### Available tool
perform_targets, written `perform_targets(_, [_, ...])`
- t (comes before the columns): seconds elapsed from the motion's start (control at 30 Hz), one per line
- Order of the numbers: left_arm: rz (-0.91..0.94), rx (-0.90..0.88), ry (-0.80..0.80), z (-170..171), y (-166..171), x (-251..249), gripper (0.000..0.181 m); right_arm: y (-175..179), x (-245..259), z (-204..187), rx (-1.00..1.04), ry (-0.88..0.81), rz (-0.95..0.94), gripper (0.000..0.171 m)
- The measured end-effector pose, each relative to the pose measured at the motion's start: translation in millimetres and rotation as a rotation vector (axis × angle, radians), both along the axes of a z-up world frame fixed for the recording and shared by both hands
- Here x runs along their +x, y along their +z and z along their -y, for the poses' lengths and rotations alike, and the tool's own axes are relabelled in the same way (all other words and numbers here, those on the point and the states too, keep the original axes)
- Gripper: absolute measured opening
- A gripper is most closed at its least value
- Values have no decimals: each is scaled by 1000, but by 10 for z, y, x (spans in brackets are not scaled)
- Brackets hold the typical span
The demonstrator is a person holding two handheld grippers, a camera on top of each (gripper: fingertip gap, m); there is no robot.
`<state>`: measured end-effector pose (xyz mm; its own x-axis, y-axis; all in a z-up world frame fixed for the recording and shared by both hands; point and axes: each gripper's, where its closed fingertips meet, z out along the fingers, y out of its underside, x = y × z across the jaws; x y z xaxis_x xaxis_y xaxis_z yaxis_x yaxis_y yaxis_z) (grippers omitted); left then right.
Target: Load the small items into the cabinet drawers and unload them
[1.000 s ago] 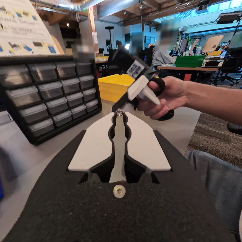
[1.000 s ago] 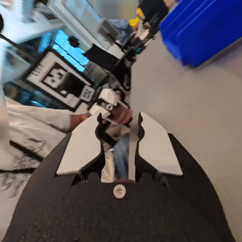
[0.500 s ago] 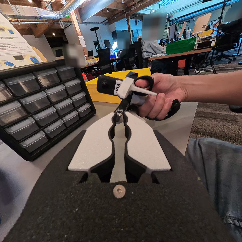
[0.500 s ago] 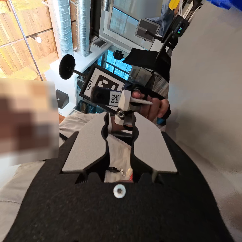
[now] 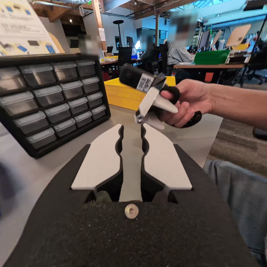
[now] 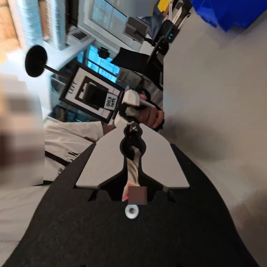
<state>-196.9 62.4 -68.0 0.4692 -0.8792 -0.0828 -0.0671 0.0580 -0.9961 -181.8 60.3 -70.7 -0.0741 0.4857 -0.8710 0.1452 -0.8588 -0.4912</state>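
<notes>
Tongs check, starting with left gripper (image 5: 132, 127): hovering low over grey table (image 5: 187, 138), gaping wide and gripping nothing, showing only bare tabletop through the gap. Facing, at far left, black cabinet (image 5: 43, 58), keeping all its clear drawers (image 5: 49, 95) pushed in; too blurred for telling what is lying inside them. Looking past the cabinet's right side onto yellow bin (image 5: 122, 98) sitting farther back on the table. Turning to right gripper (image 6: 132, 128): being carried by right hand (image 5: 187, 104), tilting down from the right toward the left gripper's tips, closing tightly on small silver nut (image 6: 133, 126) and pinching it at the very ends of the fingers. Holding that nut in the air just beyond the left gripper's right fingertip, well clear of the cabinet and outside every drawer. Seeing, in the rolled right wrist view, left hand (image 6: 150, 117) wrapping the other handle just behind the nut, and blue bin (image 6: 231, 13) blurring at the far upper right.
</notes>
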Motion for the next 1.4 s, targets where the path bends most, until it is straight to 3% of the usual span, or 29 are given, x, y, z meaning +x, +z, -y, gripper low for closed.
perform_targets(0.1, [51, -135, -9, -46, -9, -69, 23, 393, 286, -97, 207, -78, 113, 10])
perform_targets(0.17, [67, -209, -16, -85, -35, -94, 23, 701, 684, -330, 371, -229, 250, 10])
perform_targets(0.27, [85, -288, -51, -85, -79, -86, 23, 792, 1855, -1000, 562, -641, 727, 10])
perform_targets(0.33, [85, -315, -62, -74, -95, -74, 23, 488, 2705, -1268, 456, -766, 1060, 10])
perform_targets(0.4, [79, -304, -61, -59, -93, -58, 23, -60, 3214, -1280, 190, -673, 1300, 10])
perform_targets(0.5, [12, -267, -53, -30, -161, -20, 23, -618, 3524, -1318, 48, -549, 1476, 10])
perform_targets(0.6, [-20, -229, -48, -1, -183, 10, 23, -860, 3779, -1373, -15, -493, 1615, 10])
perform_targets(0.97, [-57, -187, -40, 11, -206, 11, 23, -1240, 4088, -1441, -16, -226, 1829, 10])
perform_targets(1.1, [-60, -188, -43, 10, -209, 15, 23, -1242, 4077, -1476, 16, -219, 1839, 10])
perform_targets(1.17, [-67, -191, -45, 15, -223, 16, 23, -1211, 4084, -1480, 45, -233, 1844, 24])
perform_targets(1.2, [-72, -193, -44, 14, -228, 13, 23, -1143, 4104, -1466, 63, -251, 1858, 33])
perform_targets(1.3, [-82, -204, -31, -5, -245, -9, 28, -722, 3952, -1444, 191, -461, 1759, 33])
perform_targets(1.4, [-79, -227, 0, -57, -253, -53, 30, -111, 3384, -1311, 419, -774, 1381, 33])
